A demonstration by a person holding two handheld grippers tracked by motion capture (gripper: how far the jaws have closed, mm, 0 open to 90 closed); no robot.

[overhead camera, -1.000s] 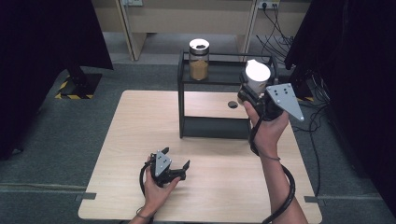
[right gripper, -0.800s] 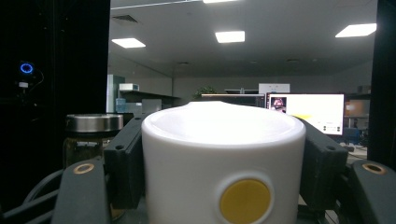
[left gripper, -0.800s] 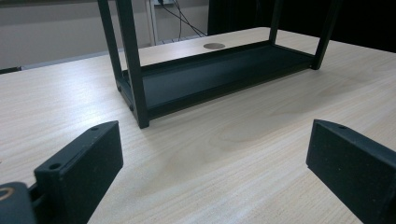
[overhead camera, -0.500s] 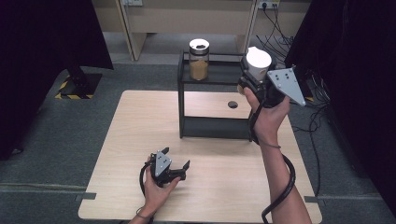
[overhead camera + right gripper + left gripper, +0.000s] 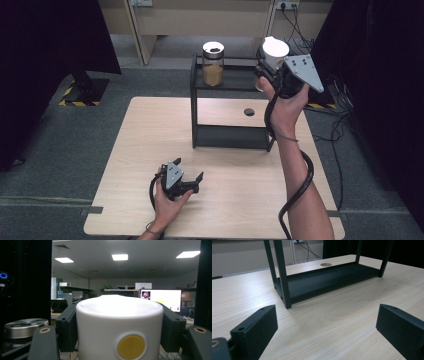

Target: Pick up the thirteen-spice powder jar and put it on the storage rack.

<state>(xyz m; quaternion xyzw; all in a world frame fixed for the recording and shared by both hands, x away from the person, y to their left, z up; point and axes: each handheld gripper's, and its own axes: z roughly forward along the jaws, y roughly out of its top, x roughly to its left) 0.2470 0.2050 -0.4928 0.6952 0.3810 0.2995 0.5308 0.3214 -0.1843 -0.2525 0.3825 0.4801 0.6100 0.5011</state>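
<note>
White canister (image 5: 119,327) — one — clamped in right tongs (image 5: 272,70).

A white cylindrical container (image 5: 119,326) with a smooth flat top and a round yellow dot on its side stands upright, clamped between the black jaws of the right tongs (image 5: 272,62). It is held in the air at the right end of the black shelf rack's (image 5: 227,112) upper tier, level with the metal-lidded glass jar (image 5: 213,63) of brown contents.

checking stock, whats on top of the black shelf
A glass jar with brownish contents stands on the black shelf. The right gripper holds a white container at its right end, hiding what's beneath.
</note>
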